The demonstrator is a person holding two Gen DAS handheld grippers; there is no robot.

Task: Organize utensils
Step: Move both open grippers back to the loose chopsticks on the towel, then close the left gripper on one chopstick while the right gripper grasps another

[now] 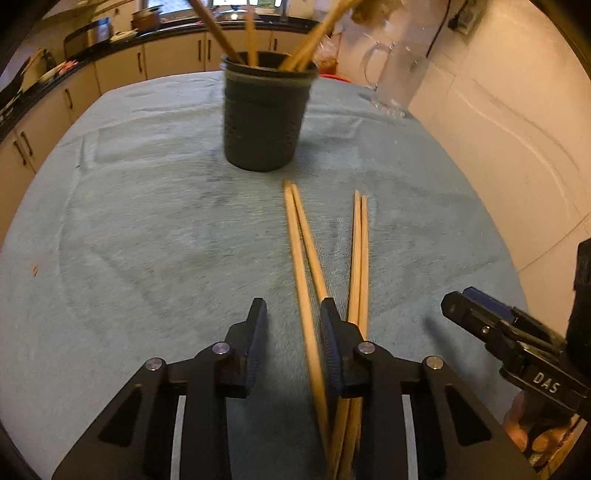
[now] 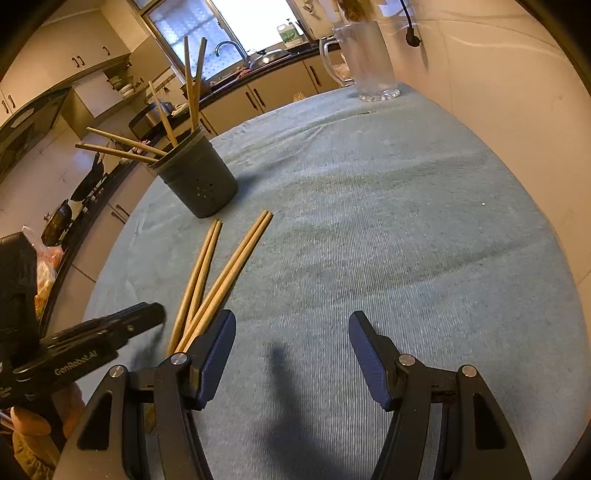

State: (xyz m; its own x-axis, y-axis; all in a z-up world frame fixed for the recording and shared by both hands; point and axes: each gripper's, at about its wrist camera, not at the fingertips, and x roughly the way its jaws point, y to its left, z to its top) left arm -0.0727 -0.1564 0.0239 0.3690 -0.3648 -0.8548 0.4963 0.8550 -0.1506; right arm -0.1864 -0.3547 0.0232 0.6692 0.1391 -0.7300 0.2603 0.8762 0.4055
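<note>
Four wooden chopsticks lie before a dark holder.

Bright window above cream kitchen cabinets.

On the cloth-covered table: utensil holder at the middle, more chopsticks standing inside. Before the holder, two pairs of chopsticks lying flat, crossing at the near ends. Behind and right, near the wall, glass pitcher. Kitchen cabinets beyond the table.
</note>
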